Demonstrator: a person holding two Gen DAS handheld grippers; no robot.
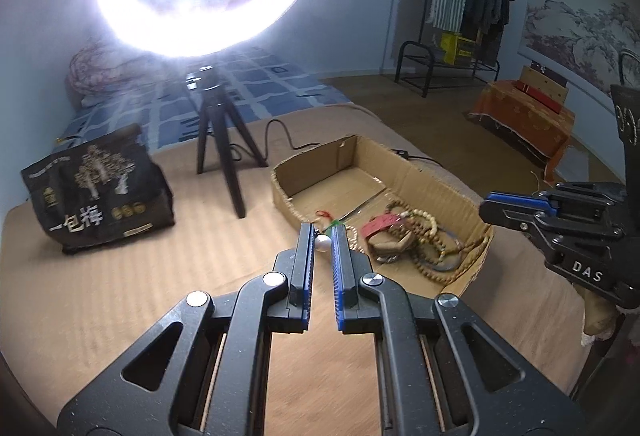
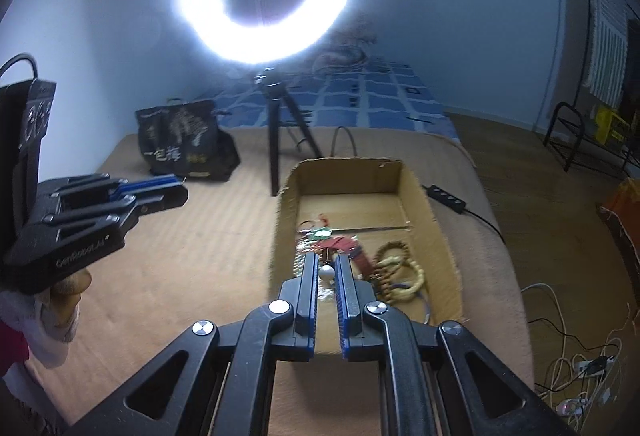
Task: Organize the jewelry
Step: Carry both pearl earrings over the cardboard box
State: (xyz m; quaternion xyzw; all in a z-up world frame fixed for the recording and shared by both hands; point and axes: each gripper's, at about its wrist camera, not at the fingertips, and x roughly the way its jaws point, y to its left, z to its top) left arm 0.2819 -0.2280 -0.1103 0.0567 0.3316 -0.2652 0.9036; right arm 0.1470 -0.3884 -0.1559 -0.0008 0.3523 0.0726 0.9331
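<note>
An open cardboard box [image 1: 436, 176] [image 2: 416, 192] sits on the tan bed cover and holds wooden bead strings [image 1: 432, 236] [image 2: 400, 272], a red tag [image 1: 380, 224] and other jewelry. My left gripper [image 1: 323, 236] is nearly closed, with a white pearl [image 1: 323, 244] showing between its fingertips at the box's near-left edge. My right gripper [image 2: 327, 264] is nearly closed above the box's near end, with a white pearl [image 2: 327, 272] showing between its tips. Whether either pearl is gripped or lies beyond the tips I cannot tell. Each gripper also shows in the other's view [image 1: 520, 208] [image 2: 152, 192].
A ring light on a black tripod [image 1: 218, 140] [image 2: 280, 124] stands behind the box. A black printed bag [image 1: 98, 192] [image 2: 184, 144] sits at the back left. A power strip [image 2: 446, 196] and cable lie right of the box. A clothes rack [image 1: 460, 16] stands on the floor.
</note>
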